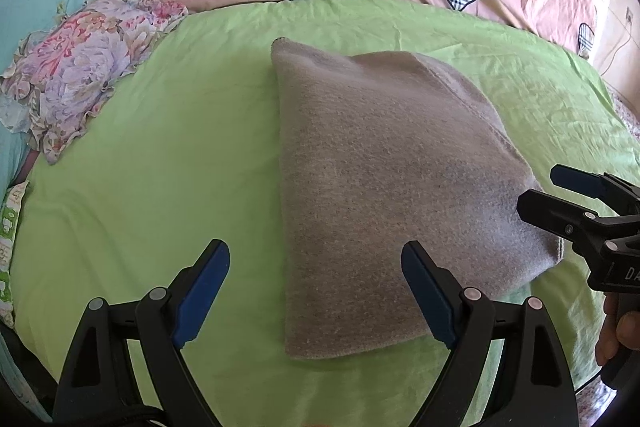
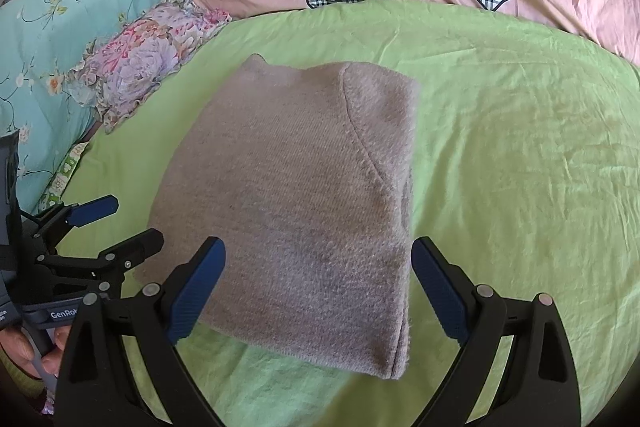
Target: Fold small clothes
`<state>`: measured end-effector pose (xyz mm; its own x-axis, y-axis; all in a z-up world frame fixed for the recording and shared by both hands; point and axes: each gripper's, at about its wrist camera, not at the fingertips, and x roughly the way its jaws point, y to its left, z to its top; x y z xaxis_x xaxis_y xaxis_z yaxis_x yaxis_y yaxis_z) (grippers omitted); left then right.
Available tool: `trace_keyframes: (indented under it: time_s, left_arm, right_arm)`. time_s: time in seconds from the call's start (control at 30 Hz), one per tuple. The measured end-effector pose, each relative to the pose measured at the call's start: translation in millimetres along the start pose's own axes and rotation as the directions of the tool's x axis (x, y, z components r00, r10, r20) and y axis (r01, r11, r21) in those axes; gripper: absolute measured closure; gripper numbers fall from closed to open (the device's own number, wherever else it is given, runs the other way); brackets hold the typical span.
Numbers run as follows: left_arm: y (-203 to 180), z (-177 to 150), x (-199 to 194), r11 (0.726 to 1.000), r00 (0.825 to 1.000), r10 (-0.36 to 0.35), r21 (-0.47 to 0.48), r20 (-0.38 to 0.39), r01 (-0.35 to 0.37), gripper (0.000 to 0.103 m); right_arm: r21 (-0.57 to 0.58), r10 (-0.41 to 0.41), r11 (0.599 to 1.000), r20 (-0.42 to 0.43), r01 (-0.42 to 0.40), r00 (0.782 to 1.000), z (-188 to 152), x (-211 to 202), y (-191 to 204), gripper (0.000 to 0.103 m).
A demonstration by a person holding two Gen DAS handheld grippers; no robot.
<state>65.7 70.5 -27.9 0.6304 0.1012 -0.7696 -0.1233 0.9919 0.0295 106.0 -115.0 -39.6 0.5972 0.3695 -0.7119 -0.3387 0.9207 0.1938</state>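
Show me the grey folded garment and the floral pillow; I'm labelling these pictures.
grey folded garment (image 2: 296,211), right wrist view, middle of its top layer.
floral pillow (image 1: 76,75), left wrist view, centre of its flowered face.

Left gripper tilted downward, jaws spread wide, nothing gripped. Right gripper angled down too, jaws wide apart, nothing between the pads.

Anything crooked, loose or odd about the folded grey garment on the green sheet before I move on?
Nothing serious. The grey garment lies folded flat on the green sheet, though its far edge is slightly uneven, with one corner poking out. Both the left gripper and right gripper are open and hold nothing.
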Motion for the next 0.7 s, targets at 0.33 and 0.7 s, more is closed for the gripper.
trace_keyframes:
  time_s: [0.33, 0.7]
  left_arm:
    - [-1.8, 0.7, 0.0, 1.000, 1.000, -0.005, 0.003, 0.000, 0.005, 0.014]
    - [-3.1, 1.8, -0.7, 1.000, 1.000, -0.005, 0.000, 0.000, 0.005, 0.014]
  right_arm:
    - [-0.001, 0.002, 1.000, 0.002, -0.002, 1.000, 0.8, -0.5, 0.3, 0.009]
    - [-0.002, 0.003, 1.000, 0.004, -0.003, 1.000, 1.5, -0.9, -0.2, 0.009]
